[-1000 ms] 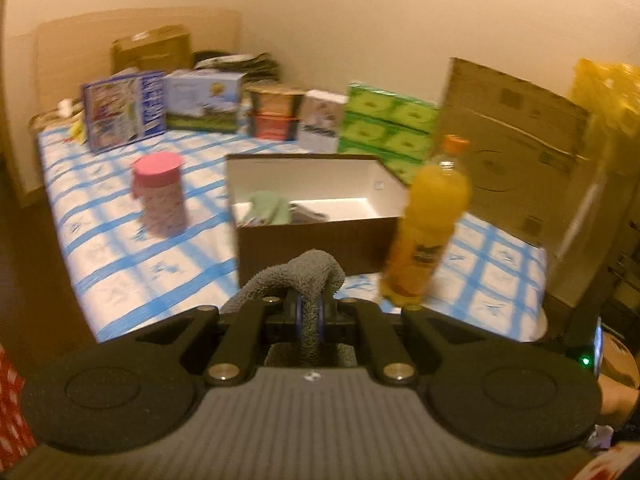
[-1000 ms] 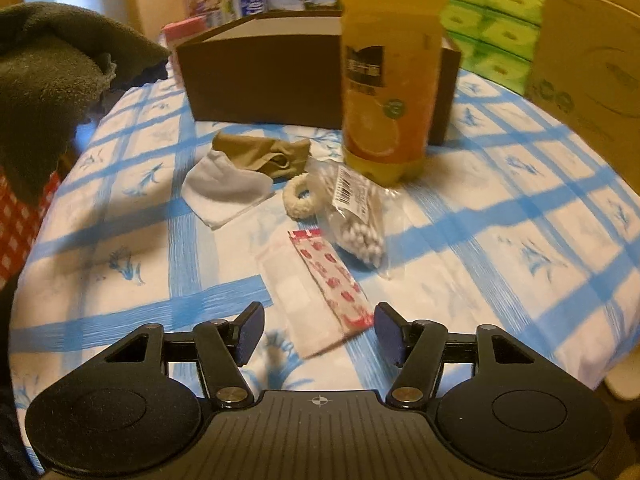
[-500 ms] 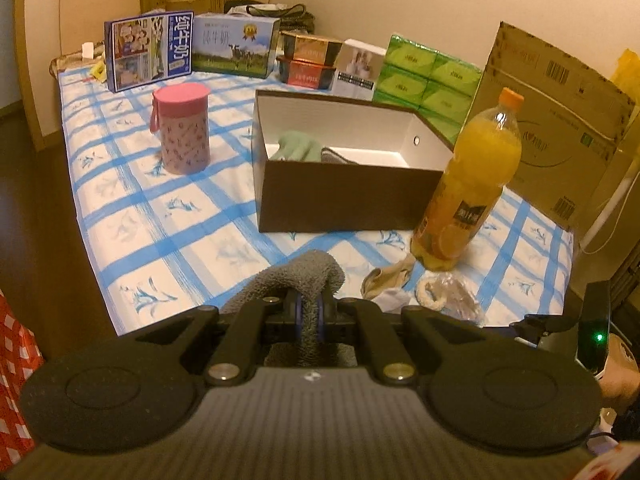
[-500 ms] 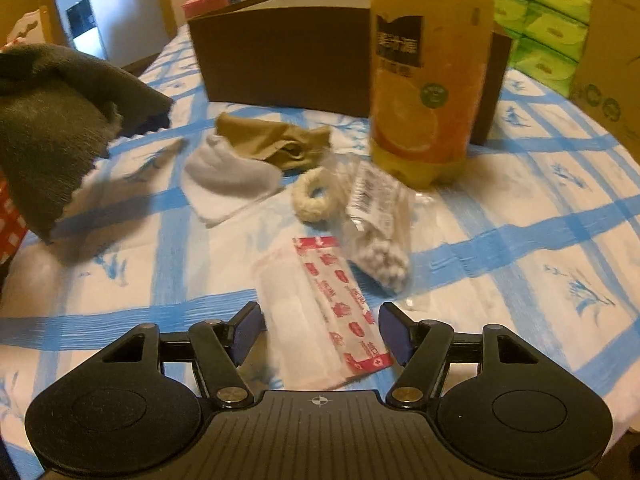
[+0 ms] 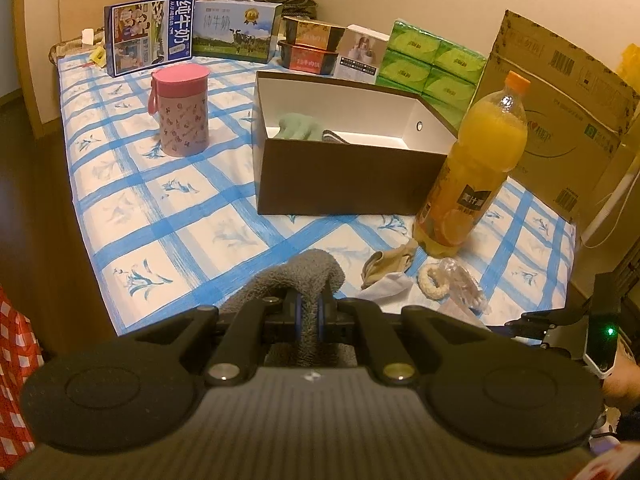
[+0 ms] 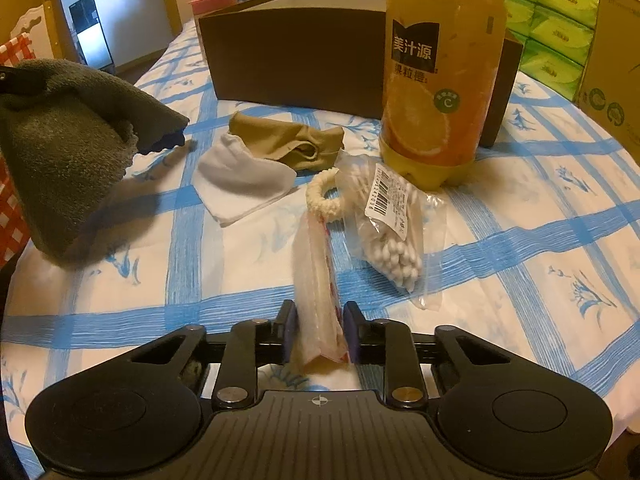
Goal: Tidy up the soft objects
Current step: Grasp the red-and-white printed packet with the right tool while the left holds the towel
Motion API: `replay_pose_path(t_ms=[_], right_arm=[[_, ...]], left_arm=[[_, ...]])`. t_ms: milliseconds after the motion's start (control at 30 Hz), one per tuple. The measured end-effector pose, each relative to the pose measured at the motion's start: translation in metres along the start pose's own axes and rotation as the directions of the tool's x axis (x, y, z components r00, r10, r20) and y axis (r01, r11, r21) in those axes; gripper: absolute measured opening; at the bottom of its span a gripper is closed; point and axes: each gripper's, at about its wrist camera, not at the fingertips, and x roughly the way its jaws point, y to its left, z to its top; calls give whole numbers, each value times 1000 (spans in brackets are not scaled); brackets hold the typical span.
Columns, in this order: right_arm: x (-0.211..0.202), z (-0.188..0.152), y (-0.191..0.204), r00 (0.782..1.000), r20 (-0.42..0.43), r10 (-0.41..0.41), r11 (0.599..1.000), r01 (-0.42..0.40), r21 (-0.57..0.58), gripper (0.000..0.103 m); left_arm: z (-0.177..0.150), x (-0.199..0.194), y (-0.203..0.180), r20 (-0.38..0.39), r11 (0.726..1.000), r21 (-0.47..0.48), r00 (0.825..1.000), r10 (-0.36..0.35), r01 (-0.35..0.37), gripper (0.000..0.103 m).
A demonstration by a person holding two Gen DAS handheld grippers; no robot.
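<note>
Left gripper: clamped on a grey towel that bulges up over its fingers, held above the near edge of the checked tablecloth
Right gripper: closed on the near end of a flat clear packet with red print, squeezed into a fold
Brown box: open, mid-table, with a green cloth inside
Loose soft items: tan cloth, white cloth, cream hair tie, beside a cotton swab bag
Juice bottle: upright, in front of the box's right corner

left wrist: high, angled down over table edge
right wrist: low, close to tablecloth
shared: brown box, juice bottle
</note>
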Motion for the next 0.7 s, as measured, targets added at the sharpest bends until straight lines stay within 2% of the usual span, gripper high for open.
replay_pose_path(t_ms=[167, 267, 367, 467, 533, 600, 700], right_arm=[[-1, 0, 1, 1000, -1, 8, 1000, -8, 5, 13], [-2, -1, 3, 1000, 1, 10, 1000, -10, 12, 12], [-4, -5, 4, 1000, 6, 13, 1000, -13, 25, 11], [-5, -7, 4, 1000, 11, 16, 999, -17, 39, 11], [-5, -8, 3, 1000, 12, 18, 999, -18, 46, 11], [-5, -8, 3, 1000, 12, 17, 999, -18, 48, 11], [-6, -9, 3, 1000, 13, 17, 999, -17, 50, 11]], left_arm=[[-1, 2, 2, 0, 1000, 1, 1000, 11, -11, 6], [-6, 10, 3, -24, 1000, -1, 1000, 20, -20, 6], [-21, 25, 4, -91, 1000, -15, 996, 11, -13, 6], [-40, 42, 2, -178, 999, -33, 984, -24, 18, 10], [-51, 49, -1, -222, 1000, -24, 975, -18, 13, 15], [-59, 48, -5, -248, 1000, 2, 969, -15, 16, 25], [-59, 39, -4, -230, 1000, 31, 973, 4, 3, 43]])
